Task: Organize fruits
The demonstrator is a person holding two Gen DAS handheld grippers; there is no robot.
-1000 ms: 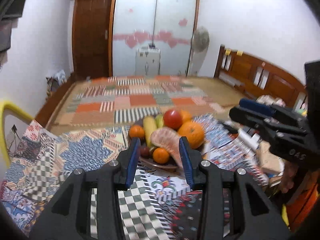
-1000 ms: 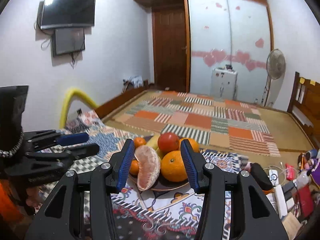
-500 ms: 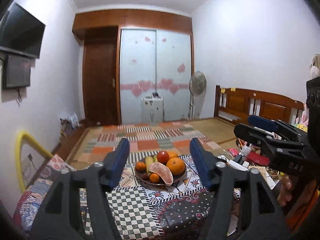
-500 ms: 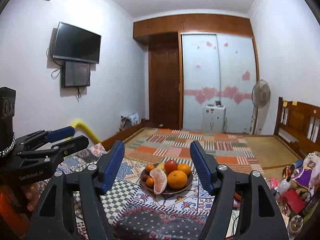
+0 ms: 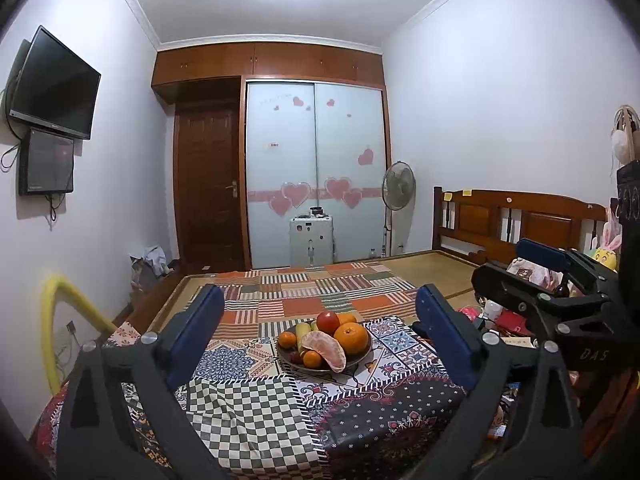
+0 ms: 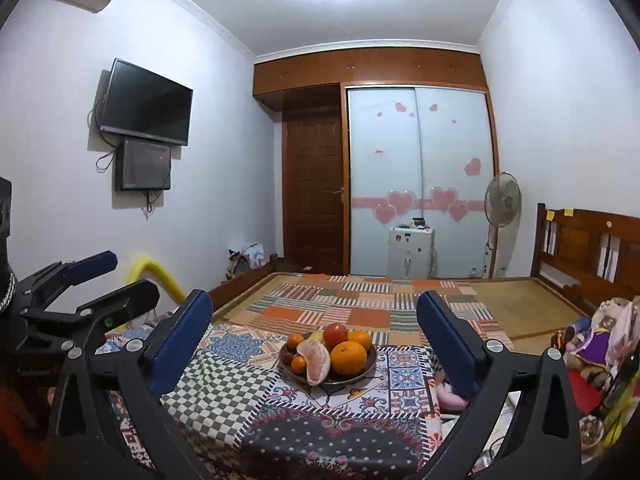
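Fruits [image 5: 325, 340]: all piled in the bowl [image 5: 362, 357], middle of the table [image 5: 248, 412].
Left gripper [image 5: 318, 326]: wide open, empty, well back.
Right gripper [image 6: 316, 330]: wide open, empty.
Left to do: likely nothing.

White walls enclose a bedroom with a wall-mounted television [image 6: 146, 103], wooden door [image 6: 314, 192], sliding wardrobe [image 6: 418, 184] (pink heart stickers) and standing fan [image 6: 503, 200].

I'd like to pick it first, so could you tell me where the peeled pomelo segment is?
In both wrist views the peeled pomelo segment lies at the plate's front edge, left of the large orange.
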